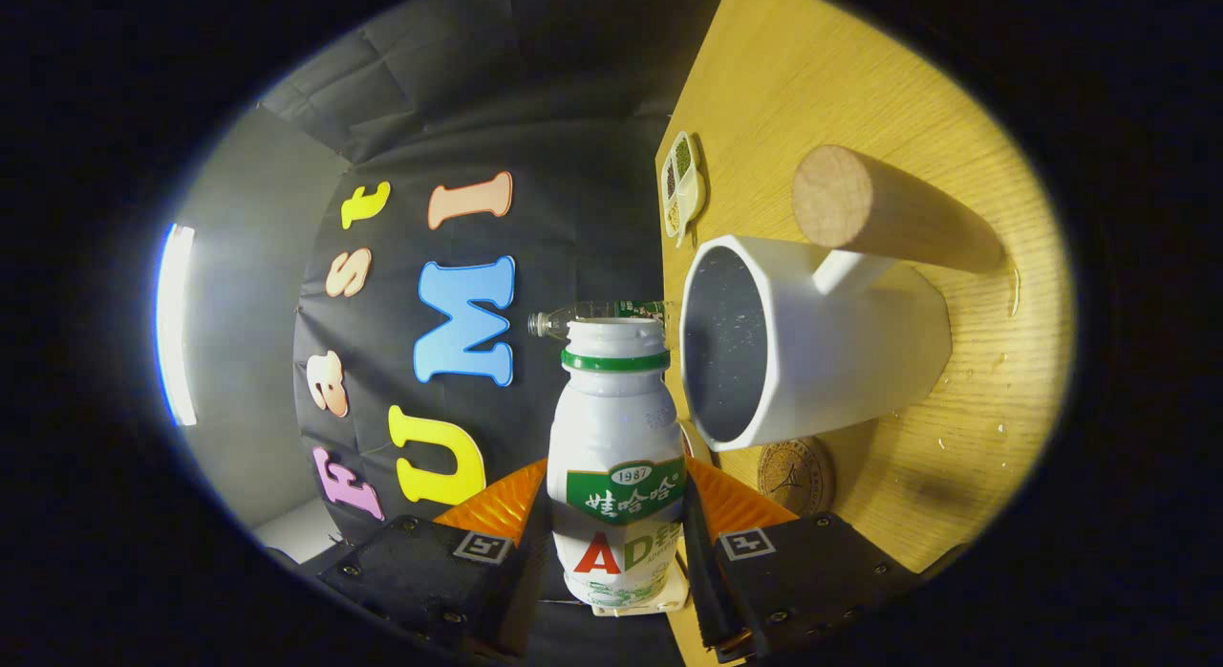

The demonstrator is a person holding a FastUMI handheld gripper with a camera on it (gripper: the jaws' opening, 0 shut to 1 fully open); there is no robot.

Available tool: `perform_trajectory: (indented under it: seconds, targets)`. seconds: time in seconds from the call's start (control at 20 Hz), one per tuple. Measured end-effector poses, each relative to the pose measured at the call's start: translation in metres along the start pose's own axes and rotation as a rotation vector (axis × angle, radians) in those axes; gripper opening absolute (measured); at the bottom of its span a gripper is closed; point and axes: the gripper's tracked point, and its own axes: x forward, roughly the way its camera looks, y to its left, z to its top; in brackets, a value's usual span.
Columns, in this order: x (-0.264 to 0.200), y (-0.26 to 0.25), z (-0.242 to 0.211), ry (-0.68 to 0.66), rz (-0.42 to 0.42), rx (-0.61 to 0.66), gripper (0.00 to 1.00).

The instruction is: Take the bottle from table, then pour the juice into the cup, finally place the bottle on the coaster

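My gripper [616,524] is shut on a small white bottle [616,457] with a green neck band and a green label; both fingers press on its sides. The whole view is rolled sideways, so the bottle is tipped, with its open mouth just short of the rim of a white cup [812,337]. The cup has a dark inside and a thick wooden handle [889,218]. A round brown coaster [796,474] lies on the wooden table [860,75] beside the cup, just beyond one finger.
A small white dish with divided compartments of seeds [683,184] stands on the table beyond the cup. A clear plastic bottle [597,315] shows behind the white bottle's mouth. A few droplets dot the table near the cup.
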Motion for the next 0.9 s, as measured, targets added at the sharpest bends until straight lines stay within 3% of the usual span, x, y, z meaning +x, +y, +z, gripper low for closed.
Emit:
perform_trajectory:
  seconds: [0.4,0.9]
  targets:
    - [0.003,0.010,-0.013,0.018,0.013,-0.267,0.64]
    - [0.013,0.011,-0.013,0.029,-0.047,-0.655,0.64]
